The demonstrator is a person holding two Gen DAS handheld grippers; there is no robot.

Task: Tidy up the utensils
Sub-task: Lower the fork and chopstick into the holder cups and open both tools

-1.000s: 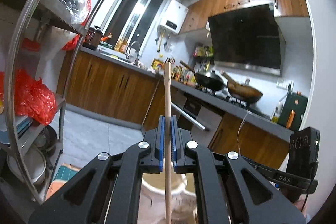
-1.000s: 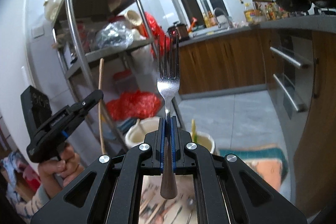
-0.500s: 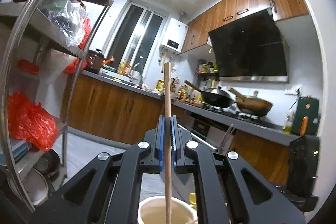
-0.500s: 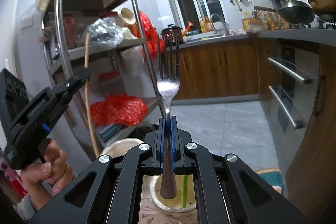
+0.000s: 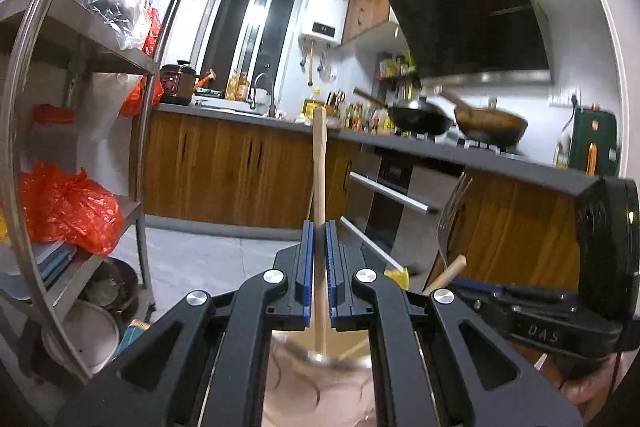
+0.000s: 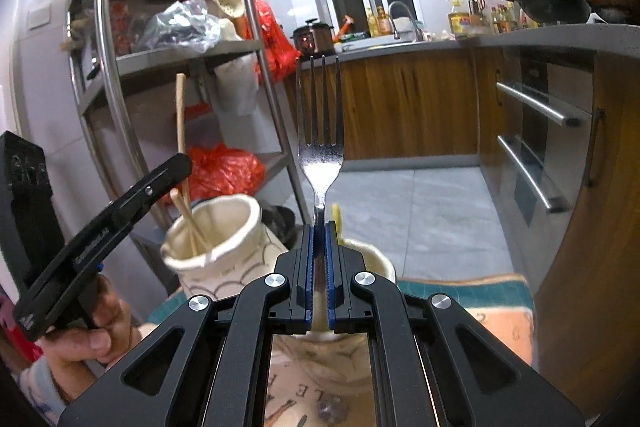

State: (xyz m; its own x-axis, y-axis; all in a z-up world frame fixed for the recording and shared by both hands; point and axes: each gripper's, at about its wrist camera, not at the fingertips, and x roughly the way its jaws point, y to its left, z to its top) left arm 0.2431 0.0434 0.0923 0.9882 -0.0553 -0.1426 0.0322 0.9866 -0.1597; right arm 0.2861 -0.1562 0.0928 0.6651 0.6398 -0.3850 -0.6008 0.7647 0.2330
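Pinching a chopstick in the left gripper and a fork in the right gripper, both pointing to twelve o'clock, ready for dropping into the cream pots below.

In the right wrist view, a fork stands upright between the jaws, over a holder just ahead. Left of the jaws sits a jar with a chopstick in it. A shelf rack rises behind the jar; the table runs behind on the right.
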